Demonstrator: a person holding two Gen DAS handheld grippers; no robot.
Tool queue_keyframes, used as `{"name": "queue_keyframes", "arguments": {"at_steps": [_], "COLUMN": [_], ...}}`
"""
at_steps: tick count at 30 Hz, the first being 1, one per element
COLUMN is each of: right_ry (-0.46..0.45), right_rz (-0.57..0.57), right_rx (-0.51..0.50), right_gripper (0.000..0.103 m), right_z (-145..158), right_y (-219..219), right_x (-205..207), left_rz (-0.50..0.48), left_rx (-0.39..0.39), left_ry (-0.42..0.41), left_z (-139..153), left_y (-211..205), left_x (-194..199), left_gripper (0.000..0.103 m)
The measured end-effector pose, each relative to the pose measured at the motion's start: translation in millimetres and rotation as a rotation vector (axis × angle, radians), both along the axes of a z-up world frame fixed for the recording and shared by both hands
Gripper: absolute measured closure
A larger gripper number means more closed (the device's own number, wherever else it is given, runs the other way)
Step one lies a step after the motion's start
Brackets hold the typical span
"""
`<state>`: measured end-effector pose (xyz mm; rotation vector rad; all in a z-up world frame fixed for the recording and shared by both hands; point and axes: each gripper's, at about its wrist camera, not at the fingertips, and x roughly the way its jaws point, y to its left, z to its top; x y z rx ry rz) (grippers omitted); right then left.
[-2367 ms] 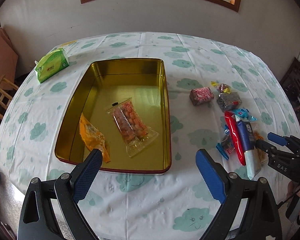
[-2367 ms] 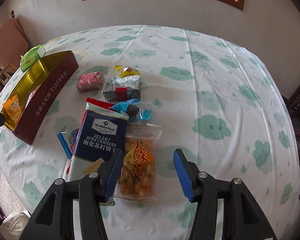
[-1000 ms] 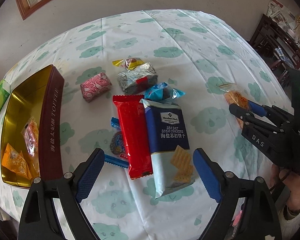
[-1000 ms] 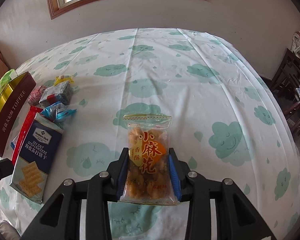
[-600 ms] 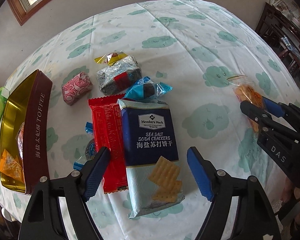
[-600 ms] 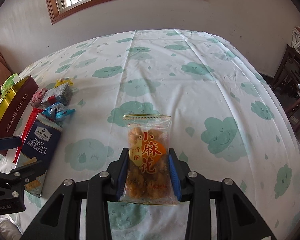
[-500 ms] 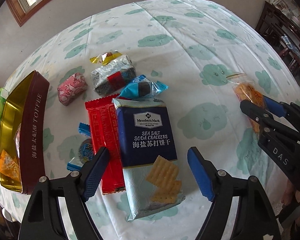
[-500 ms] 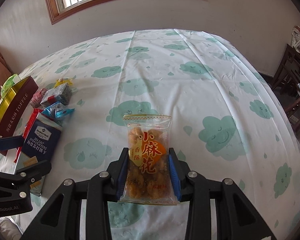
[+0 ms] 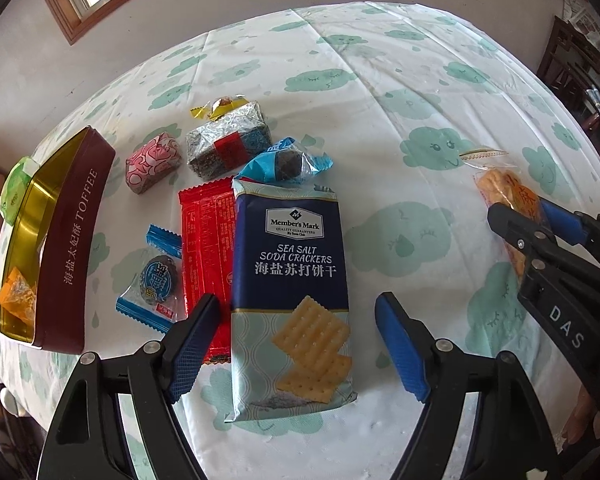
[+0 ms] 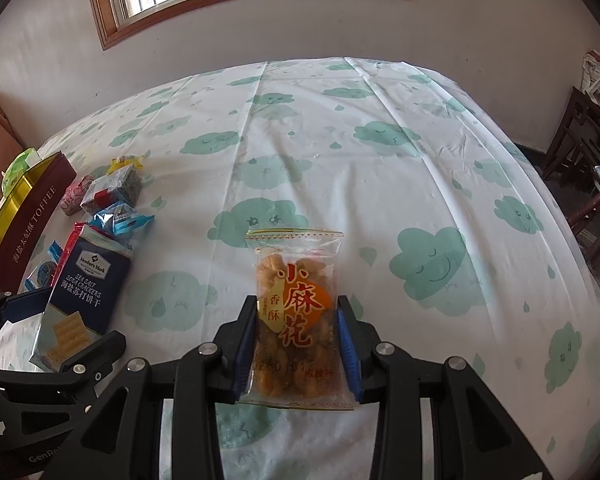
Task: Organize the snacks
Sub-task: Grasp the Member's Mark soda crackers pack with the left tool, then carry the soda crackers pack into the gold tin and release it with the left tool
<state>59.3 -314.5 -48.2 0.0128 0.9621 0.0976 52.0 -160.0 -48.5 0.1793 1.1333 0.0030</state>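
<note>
Right wrist view: my right claw (image 10: 296,346) pinches the clear fried-twist snack bag (image 10: 296,304) by its sides, above the table (image 10: 380,168). My left claw (image 9: 296,340) stands spread, its pads either side of the soda cracker pack (image 9: 296,280) without touching it. That pack lies beside the red packet (image 9: 208,240), near the toffee tin (image 9: 72,248).
</note>
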Motion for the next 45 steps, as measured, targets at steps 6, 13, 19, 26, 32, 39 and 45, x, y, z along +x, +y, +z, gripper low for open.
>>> {"name": "queue_keyframes", "arguments": {"at_steps": [6,13,19,26,32,39,45], "right_ry": [0.003,0.004,0.001,-0.004,-0.005,0.002,0.01], "right_rz": [0.001,0.001,-0.003,-0.007,-0.007,-0.006,-0.005], "right_rx": [-0.015,-0.021,-0.02,-0.008,-0.01,-0.043,-0.064], "right_gripper": [0.065,0.065,0.065,0.065,0.065,0.065,0.064], "right_z": [1,1,0,0,-1,1,1], "right_y": [3,4,4,2,2,6,11], "right_x": [0,2,2,1,1,1,3], "left_rz": [0.01,0.0,-0.026,-0.065,-0.087,-0.097,-0.102], "left_rx": [0.016,-0.025,-0.081,-0.153,-0.179,-0.201,-0.226], "left_ry": [-0.021,-0.029,-0.019,0.011,0.023,0.036,0.024], "left_z": [2,6,9,13,16,20,33], "left_y": [-1,10,27,49,60,66,76], "left_x": [3,6,1,-4,-9,-15,-20], "left_gripper": [0.052,0.058,0.059,0.059,0.059,0.059,0.059]}}
